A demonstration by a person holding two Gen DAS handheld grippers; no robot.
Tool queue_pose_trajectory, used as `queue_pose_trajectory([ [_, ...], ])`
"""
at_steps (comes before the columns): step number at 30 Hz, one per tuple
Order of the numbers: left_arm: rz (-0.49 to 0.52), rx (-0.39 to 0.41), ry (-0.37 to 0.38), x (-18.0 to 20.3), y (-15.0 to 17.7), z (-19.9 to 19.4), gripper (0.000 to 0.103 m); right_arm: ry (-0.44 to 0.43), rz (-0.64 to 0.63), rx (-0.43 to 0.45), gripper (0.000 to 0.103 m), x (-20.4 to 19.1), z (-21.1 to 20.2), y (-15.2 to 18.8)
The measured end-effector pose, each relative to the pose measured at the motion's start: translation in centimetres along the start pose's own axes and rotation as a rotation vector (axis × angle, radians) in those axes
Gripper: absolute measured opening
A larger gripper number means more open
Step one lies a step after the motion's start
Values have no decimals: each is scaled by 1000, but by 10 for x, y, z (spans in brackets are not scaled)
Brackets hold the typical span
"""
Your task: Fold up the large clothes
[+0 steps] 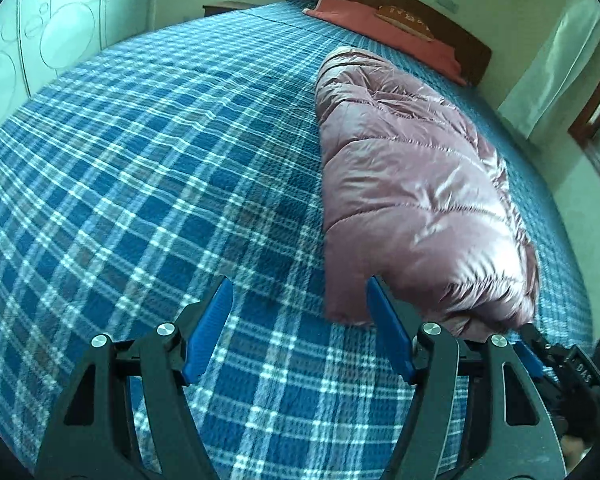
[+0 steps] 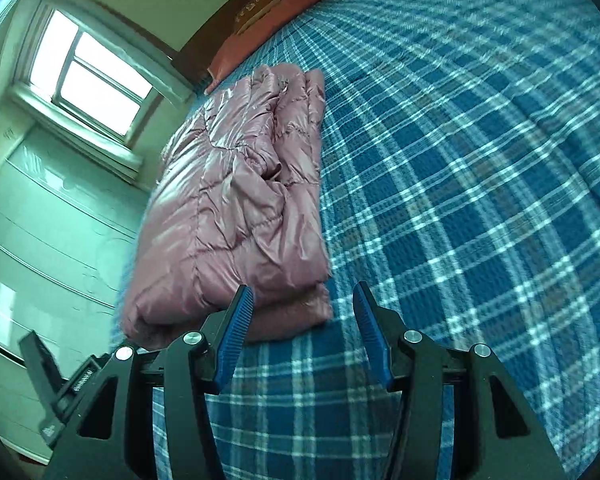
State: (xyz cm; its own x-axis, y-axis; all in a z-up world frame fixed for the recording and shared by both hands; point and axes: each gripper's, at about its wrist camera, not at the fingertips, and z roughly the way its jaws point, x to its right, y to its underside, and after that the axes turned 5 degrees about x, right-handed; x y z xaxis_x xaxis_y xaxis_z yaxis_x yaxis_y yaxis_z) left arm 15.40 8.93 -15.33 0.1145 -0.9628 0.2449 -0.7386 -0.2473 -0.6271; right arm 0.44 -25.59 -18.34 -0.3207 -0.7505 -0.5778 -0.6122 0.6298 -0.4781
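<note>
Grippers: left black gripper with blue pads (image 1: 300, 304) and right one (image 2: 303, 308), jaws spread, empty.
Surface: blue-and-white plaid bedspread (image 1: 140, 168) (bearing folded glossy pink quilted jacket (image 1: 412, 184)).
Room: white-framed window (image 2: 88, 76).
Unclear: jacket's far edge.

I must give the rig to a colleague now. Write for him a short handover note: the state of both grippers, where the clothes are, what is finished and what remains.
Left gripper: open, holds nothing, above the blue plaid bedspread, just left of the jacket's near end.
Right gripper: open, holds nothing, at the near end of the jacket.
The shiny pink quilted puffer jacket lies along the right side of the bed, already folded lengthwise into a long narrow bundle with layers stacked.
A red pillow lies at the headboard, apart from the jacket.
Done: the lengthwise fold.
Left, probably: fold the bundle across to make it shorter, then tidy the edges.
</note>
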Motion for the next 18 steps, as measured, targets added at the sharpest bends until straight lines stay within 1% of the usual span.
queue_pose_trajectory([
  [2,30,24,-35,4,3,-6,71,36,-29,7,59,-4,-7,5],
  [3,42,36,-48,5,4,-9,75,52,-47,15,59,-6,-12,8],
  [4,59,51,-60,7,5,-14,78,66,-63,21,60,-8,-18,11],
  [7,101,83,-85,12,9,-26,80,116,-130,42,65,-19,-27,19],
  [9,133,108,-105,17,12,-34,84,147,-172,55,65,-28,-33,24],
  [10,145,120,-110,18,14,-37,86,166,-197,61,65,-33,-36,28],
  [13,171,144,-125,22,17,-46,90,213,-254,75,69,-47,-42,34],
  [18,186,182,-135,27,12,-62,92,267,-333,103,71,-70,-54,45],
])
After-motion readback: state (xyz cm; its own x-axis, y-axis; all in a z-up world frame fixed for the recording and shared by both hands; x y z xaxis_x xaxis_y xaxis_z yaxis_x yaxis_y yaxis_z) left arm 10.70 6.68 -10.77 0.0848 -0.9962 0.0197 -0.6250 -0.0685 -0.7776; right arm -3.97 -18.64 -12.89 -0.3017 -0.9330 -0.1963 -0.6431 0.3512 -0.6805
